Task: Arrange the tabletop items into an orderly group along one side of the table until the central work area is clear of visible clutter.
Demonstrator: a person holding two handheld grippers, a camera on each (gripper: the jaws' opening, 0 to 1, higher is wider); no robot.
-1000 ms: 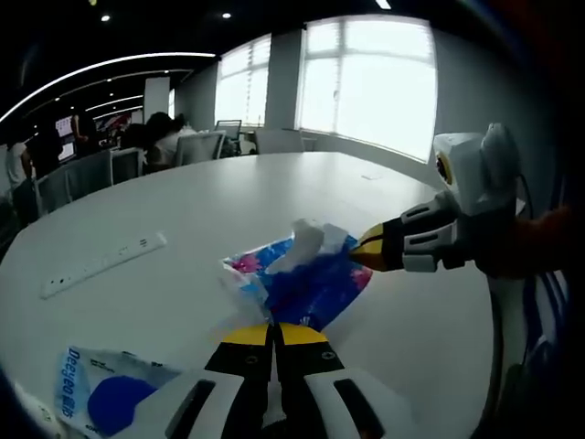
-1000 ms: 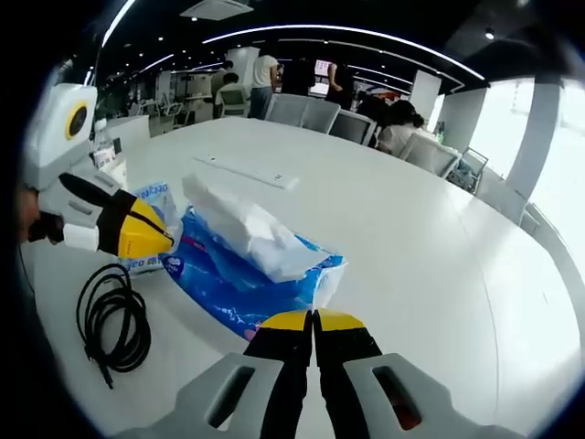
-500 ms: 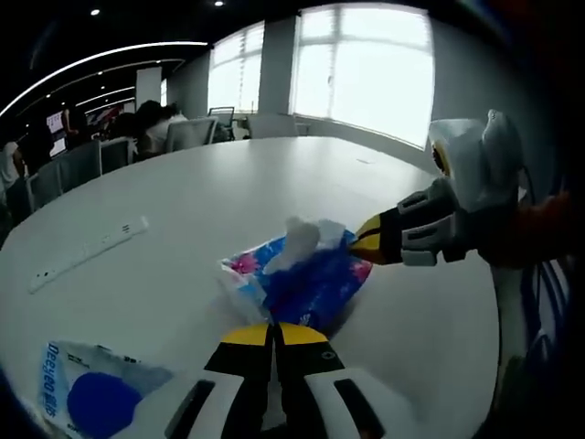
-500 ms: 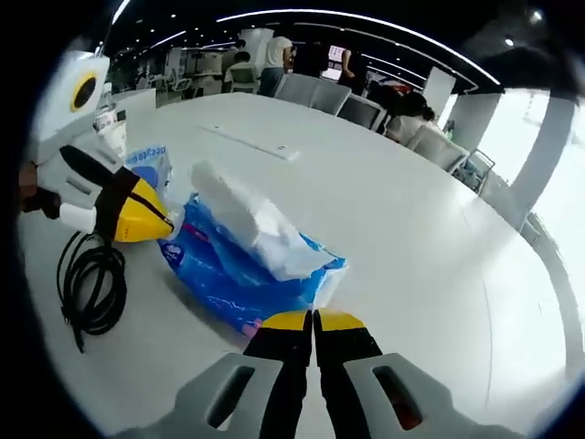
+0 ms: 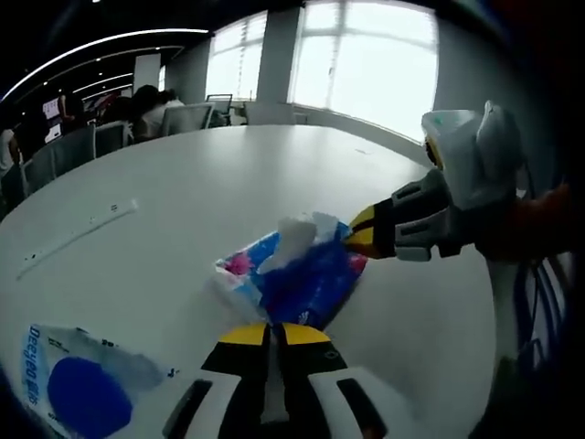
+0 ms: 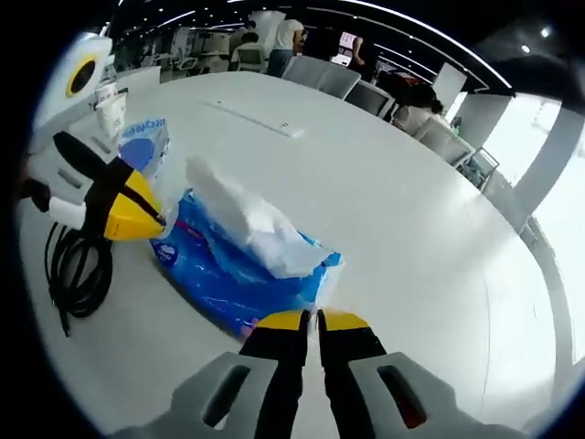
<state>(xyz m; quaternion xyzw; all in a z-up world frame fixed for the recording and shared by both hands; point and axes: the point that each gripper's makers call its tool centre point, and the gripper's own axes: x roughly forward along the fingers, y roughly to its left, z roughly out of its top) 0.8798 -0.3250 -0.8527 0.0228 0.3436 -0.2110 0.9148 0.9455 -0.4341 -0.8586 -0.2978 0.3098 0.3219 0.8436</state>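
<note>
Left gripper [image 5: 272,331] first: its yellow-tipped jaws look pressed together, holding nothing I can see, just short of the blue tissue pack [image 5: 297,279]. Since a second ago I've eased in slightly; the pack lies where it was, so nothing is tidied yet. It's a soft, crinkly plastic pack with white tissue [image 5: 294,238] puffing from its top. Beside my jaws to the left lies a flat clear packet [image 5: 69,384] with a blue disc; a long white power strip [image 5: 78,238] lies farther off on the smooth white desk [image 5: 183,183]

Right gripper [image 6: 303,322]: jaws nearly touching, empty, right at the pack's [image 6: 228,274] crimped end. Coiled black cable [image 6: 73,274] lies off left
</note>
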